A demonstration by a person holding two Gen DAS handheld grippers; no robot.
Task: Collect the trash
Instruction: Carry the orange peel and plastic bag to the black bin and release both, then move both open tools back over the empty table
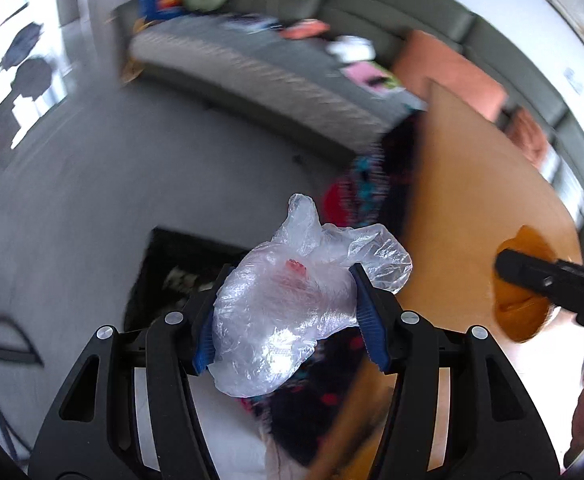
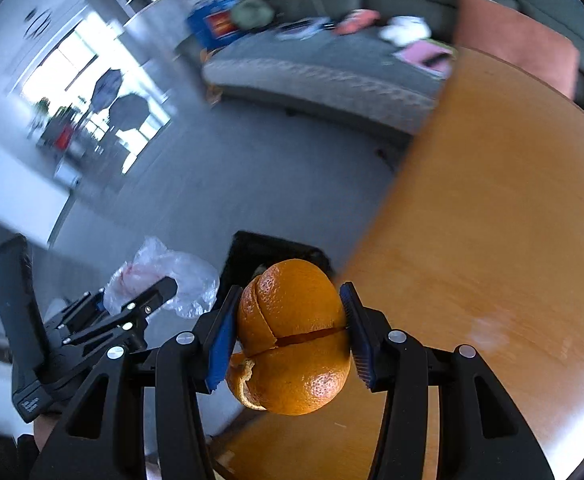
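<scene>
My left gripper (image 1: 288,316) is shut on a crumpled clear plastic bag (image 1: 292,312) with a faint red print, held in the air over the floor left of the table. The bag (image 2: 164,276) and left gripper (image 2: 132,312) also show in the right wrist view. My right gripper (image 2: 288,332) is shut on an orange peel (image 2: 292,336), curled like a whole orange, held at the wooden table's edge. The peel (image 1: 520,288) and right gripper (image 1: 552,284) show at the right of the left wrist view. A black bin (image 2: 268,252) stands on the floor below.
The wooden table (image 2: 492,220) fills the right side. The black bin (image 1: 172,276) sits on the grey floor beside it. A grey sofa (image 2: 332,60) with scattered items stands at the back. Patterned clothing (image 1: 356,192) shows by the table's edge.
</scene>
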